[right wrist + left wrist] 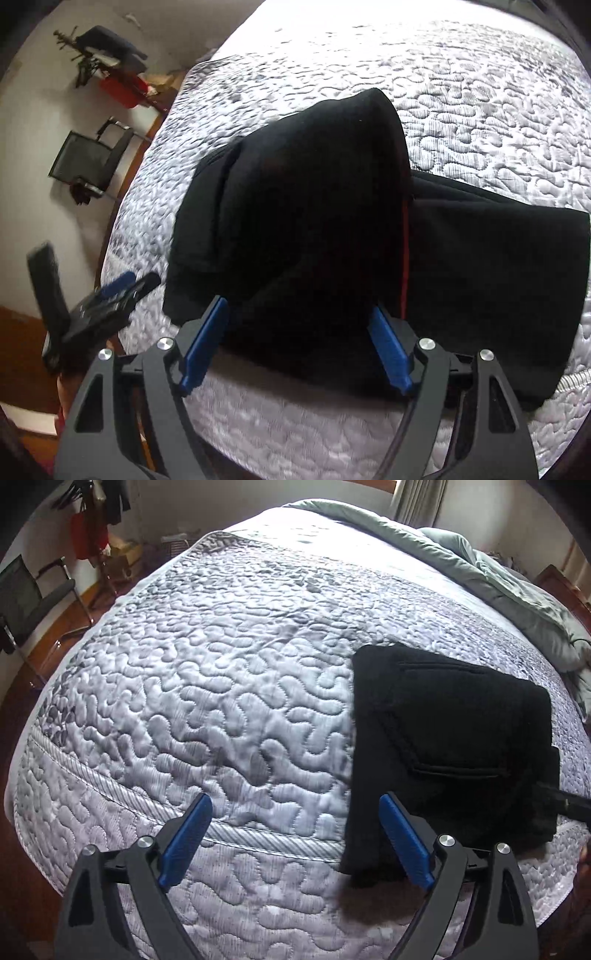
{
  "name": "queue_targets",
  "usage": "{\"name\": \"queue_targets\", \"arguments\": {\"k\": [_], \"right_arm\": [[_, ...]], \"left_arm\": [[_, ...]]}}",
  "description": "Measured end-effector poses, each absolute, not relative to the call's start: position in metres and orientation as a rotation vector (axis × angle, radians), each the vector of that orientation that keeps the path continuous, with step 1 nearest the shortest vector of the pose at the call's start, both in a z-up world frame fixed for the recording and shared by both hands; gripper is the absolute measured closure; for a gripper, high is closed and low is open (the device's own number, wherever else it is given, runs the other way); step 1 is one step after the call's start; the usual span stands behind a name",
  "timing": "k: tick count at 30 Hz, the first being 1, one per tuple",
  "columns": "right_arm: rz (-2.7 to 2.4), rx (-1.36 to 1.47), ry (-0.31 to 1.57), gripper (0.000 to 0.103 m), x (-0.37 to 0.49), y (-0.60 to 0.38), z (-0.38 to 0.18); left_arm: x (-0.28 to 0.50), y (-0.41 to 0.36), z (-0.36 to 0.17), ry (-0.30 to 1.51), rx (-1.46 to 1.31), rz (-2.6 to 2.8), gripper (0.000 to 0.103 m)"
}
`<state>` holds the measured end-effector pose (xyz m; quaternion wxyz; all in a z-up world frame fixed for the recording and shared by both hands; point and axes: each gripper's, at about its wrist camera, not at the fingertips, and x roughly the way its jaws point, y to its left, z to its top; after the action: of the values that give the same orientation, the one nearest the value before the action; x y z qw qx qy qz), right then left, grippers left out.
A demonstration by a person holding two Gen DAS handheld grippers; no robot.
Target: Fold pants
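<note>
Daylight, soft; comes from the window side at far end of bed. Quilted cover (480,92) blown out to white at top of right wrist view. Black pants (314,221) nearly featureless, folds lost in dark. Heavy fisheye bend + dark vignette at corners, both views. Motion blur on pants edge (351,720) & on left gripper (122,288).

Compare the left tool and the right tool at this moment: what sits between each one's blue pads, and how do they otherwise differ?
The left tool has only the quilted bedspread between its pads, while the right tool has the folded black pants between its pads. The left tool sits beside the pants' edge; the right tool is directly over them. Shared: both stand wide open, point downward, and grip nothing.
</note>
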<state>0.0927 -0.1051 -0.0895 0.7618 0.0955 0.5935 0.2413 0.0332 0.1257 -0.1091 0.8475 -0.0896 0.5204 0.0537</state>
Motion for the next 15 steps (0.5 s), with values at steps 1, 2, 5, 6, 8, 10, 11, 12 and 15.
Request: {"name": "queue_targets", "arguments": {"k": [1,2,5,6,8,10,11,12,15], "right_arm": [[0.516,0.216,1.292,0.026,0.097,-0.106,-0.091],[0.503,0.212,1.288,0.026,0.099,-0.107,-0.094],[0.471,0.181,1.289,0.056,0.106,-0.106,-0.102],[0.479,0.183,1.279,0.08,0.106,-0.106,-0.101],[0.56,0.237,1.27,0.097,0.105,-0.111,-0.098],[0.593,0.265,1.242,0.097,0.101,-0.117,-0.087],[0.623,0.289,1.222,0.097,0.097,-0.122,-0.079],[0.642,0.313,1.212,0.097,0.095,-0.126,-0.074],[0.685,0.387,1.168,0.098,0.084,-0.144,-0.055]], "left_arm": [[0.033,0.127,-0.111,1.101,-0.191,0.113,0.011],[0.033,0.127,-0.113,1.104,-0.195,0.11,0.011],[0.036,0.129,-0.12,1.115,-0.214,0.104,0.011],[0.036,0.129,-0.121,1.116,-0.22,0.106,0.01],[0.036,0.13,-0.122,1.115,-0.225,0.105,0.01],[0.037,0.13,-0.123,1.117,-0.23,0.106,0.01],[0.037,0.13,-0.122,1.117,-0.232,0.107,0.01],[0.037,0.129,-0.122,1.116,-0.237,0.104,0.01],[0.034,0.125,-0.115,1.095,-0.24,0.083,0.01]]}}
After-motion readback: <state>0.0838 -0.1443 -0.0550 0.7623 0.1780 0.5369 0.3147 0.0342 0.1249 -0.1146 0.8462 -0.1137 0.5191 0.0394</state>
